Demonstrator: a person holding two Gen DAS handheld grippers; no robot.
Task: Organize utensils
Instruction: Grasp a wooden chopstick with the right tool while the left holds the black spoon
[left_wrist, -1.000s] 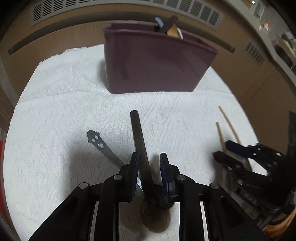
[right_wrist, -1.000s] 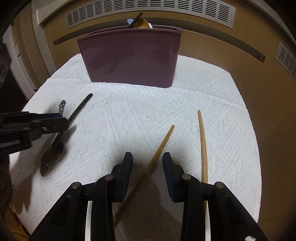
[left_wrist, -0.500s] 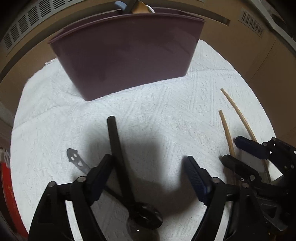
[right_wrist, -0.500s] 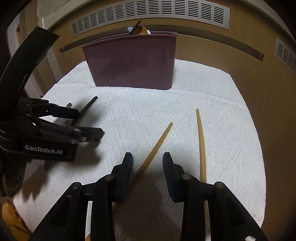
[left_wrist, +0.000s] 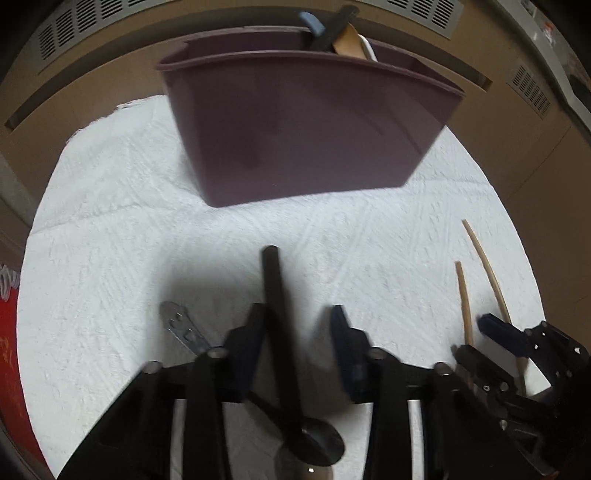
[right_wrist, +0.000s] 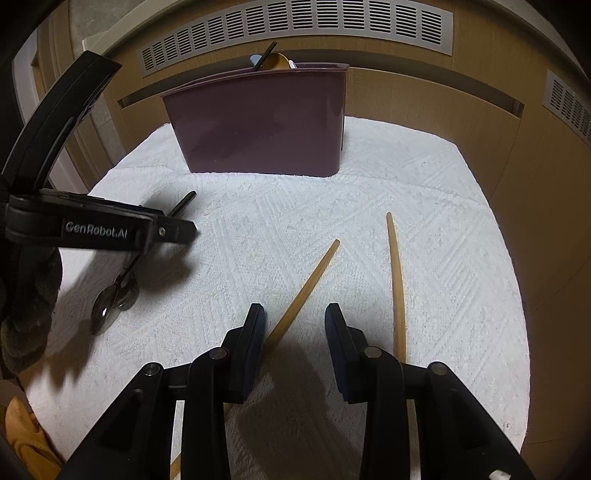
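Right wrist view: two tapered wooden chopsticks (right_wrist: 397, 280) on embossed white towel (right_wrist: 443, 221).

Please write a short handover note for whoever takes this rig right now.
Left tool: jaws closing around the black-handled spoon, not clearly clamped yet.
Right tool: open, low over the nearer chopstick, which runs between its jaws; nothing held.
On the towel: both chopsticks, the second to the right, plus a second spoon crossing under the first.
Done: some utensils already stand in the purple bin.
Left: bin both spoons and both chopsticks.
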